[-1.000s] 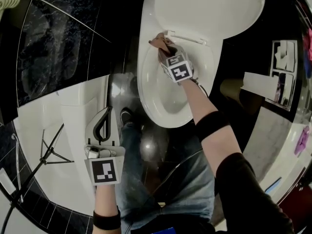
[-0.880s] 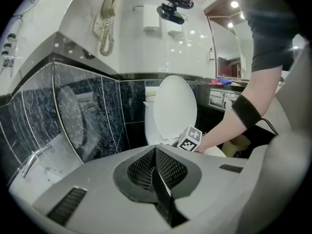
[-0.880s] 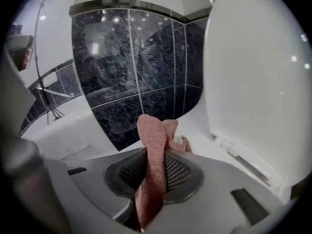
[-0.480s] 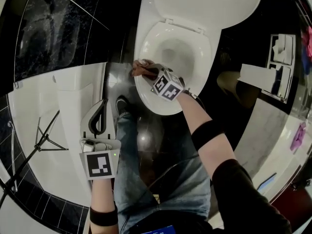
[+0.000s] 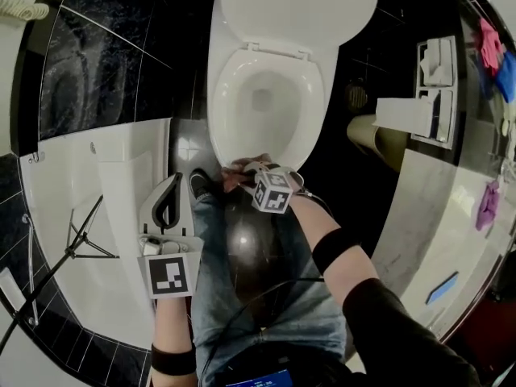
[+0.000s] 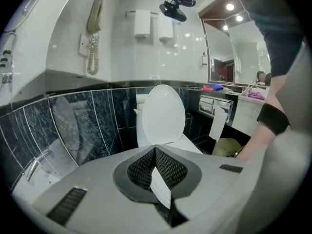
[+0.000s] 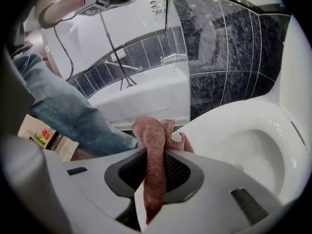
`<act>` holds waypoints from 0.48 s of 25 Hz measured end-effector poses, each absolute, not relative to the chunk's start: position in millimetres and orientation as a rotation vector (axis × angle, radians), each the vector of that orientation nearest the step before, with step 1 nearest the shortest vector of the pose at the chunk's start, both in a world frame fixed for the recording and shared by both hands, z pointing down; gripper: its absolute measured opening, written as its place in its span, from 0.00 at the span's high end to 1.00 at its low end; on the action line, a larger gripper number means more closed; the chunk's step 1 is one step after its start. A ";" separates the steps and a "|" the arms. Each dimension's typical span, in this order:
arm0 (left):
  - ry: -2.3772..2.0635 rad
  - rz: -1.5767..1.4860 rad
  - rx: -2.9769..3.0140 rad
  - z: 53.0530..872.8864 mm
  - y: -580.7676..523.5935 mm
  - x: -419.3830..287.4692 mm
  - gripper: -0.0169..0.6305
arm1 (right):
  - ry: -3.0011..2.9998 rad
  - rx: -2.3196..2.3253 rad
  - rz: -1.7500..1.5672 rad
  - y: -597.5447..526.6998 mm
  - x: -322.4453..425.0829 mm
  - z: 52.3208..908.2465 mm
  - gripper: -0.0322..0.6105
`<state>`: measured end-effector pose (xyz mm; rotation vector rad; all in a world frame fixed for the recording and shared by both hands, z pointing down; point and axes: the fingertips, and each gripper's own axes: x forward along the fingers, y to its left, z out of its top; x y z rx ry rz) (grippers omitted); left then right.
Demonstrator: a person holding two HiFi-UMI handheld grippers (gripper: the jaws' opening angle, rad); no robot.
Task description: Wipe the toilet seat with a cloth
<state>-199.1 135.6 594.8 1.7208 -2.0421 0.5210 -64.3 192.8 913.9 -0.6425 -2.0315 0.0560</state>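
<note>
The white toilet seat [image 5: 227,139] rings the bowl, and its lid [image 5: 298,10] stands raised behind it. My right gripper [image 5: 246,172] is at the seat's front rim, shut on a reddish-brown cloth [image 5: 236,173]. In the right gripper view the cloth [image 7: 152,135] bunches out between the jaws, right beside the seat's rim [image 7: 229,116]. My left gripper [image 5: 173,182] hangs to the left over the bathtub's edge, away from the toilet, shut with nothing in it. The left gripper view looks over the shut jaws at the lid [image 6: 163,113].
A white bathtub [image 5: 105,184] with a black stand [image 5: 68,252] fills the left. On the right are a paper roll [image 5: 399,115] and a bin [image 5: 379,143]. The person's jeans leg [image 5: 242,289] is in front of the bowl. A wall phone [image 6: 92,33] hangs above dark tiles.
My right gripper has carried the cloth from the hinge end of the seat, round its left side, to the front rim. The left gripper has risen slightly and stays shut.
</note>
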 end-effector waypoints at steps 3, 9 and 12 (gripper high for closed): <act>-2.036 0.525 1.751 587.2 129.8 -191.2 0.97 | -1.974 -0.685 0.027 208.0 -35.2 914.9 0.79; -2.008 0.531 1.788 568.9 127.9 -180.3 0.97 | -1.988 -0.570 0.084 196.9 -38.1 895.4 0.79; -1.990 0.514 1.808 549.3 129.4 -179.7 0.97 | -2.063 -0.494 0.116 182.6 -53.6 853.8 0.79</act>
